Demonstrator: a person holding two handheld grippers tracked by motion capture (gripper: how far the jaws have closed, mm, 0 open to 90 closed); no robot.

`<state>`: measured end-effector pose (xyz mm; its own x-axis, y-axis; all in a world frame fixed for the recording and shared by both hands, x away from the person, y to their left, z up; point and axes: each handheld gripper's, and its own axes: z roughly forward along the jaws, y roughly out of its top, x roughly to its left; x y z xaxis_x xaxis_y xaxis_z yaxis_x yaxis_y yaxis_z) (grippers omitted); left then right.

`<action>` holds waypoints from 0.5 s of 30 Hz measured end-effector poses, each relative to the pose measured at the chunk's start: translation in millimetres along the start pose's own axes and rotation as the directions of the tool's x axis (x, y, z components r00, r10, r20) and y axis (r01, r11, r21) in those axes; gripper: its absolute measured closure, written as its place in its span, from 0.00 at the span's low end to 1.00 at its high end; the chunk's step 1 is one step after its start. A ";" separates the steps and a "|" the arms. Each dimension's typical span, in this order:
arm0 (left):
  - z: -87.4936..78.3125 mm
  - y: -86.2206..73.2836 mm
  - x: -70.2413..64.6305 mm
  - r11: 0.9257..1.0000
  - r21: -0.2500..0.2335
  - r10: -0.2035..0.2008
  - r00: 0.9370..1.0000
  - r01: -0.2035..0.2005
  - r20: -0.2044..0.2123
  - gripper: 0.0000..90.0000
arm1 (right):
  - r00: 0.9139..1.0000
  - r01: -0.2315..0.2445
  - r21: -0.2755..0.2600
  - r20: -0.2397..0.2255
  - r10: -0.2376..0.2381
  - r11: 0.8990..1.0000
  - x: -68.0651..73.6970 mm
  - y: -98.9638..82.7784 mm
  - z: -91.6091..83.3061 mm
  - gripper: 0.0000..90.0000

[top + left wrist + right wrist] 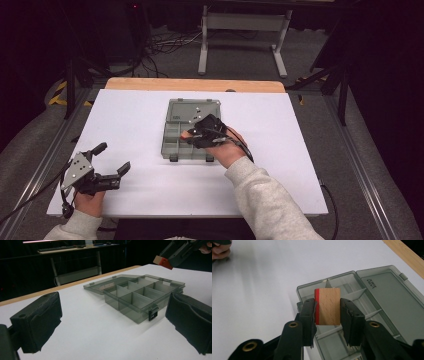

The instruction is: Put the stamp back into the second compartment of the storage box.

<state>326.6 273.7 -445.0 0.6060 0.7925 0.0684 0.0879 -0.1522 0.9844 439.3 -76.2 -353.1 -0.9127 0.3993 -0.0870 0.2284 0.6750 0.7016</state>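
Right gripper clamps wooden block directly above organizer box compartments, long axis along the jaws; left gripper open, empty, well left of box.

Tabletop: white sheet, wooden edge along far side | On it: grey translucent compartment box, centre, lid open flat toward far edge
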 end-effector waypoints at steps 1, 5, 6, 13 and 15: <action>0.0 0.0 0.0 1.000 0.000 -0.002 1.000 0.002 0.000 0.02 | 1.000 -0.003 0.001 0.003 0.003 1.000 -0.7 0.9 0.8 0.73; -0.1 0.1 0.0 1.000 -0.001 -0.001 1.000 0.001 -0.001 0.02 | 1.000 -0.013 0.007 0.013 0.013 1.000 -4.5 5.9 5.3 0.73; -0.2 0.1 0.4 1.000 -0.001 0.004 1.000 -0.004 -0.001 0.02 | 1.000 -0.012 0.008 0.014 0.012 1.000 -5.4 6.8 6.0 0.73; -0.4 0.0 0.4 1.000 -0.003 -0.003 1.000 0.003 -0.003 0.02 | 0.999 -0.034 0.019 0.028 0.034 0.999 -12.3 13.8 13.0 0.73; -0.5 0.0 0.5 1.000 -0.004 -0.003 1.000 0.003 -0.004 0.02 | 0.999 -0.037 0.024 0.030 0.036 0.999 -14.3 14.9 15.9 0.73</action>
<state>326.5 274.3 -444.8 0.6029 0.7951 0.0660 0.0866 -0.1475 0.9853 461.2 -62.0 -352.7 -0.8932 0.4421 -0.0826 0.2701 0.6742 0.6874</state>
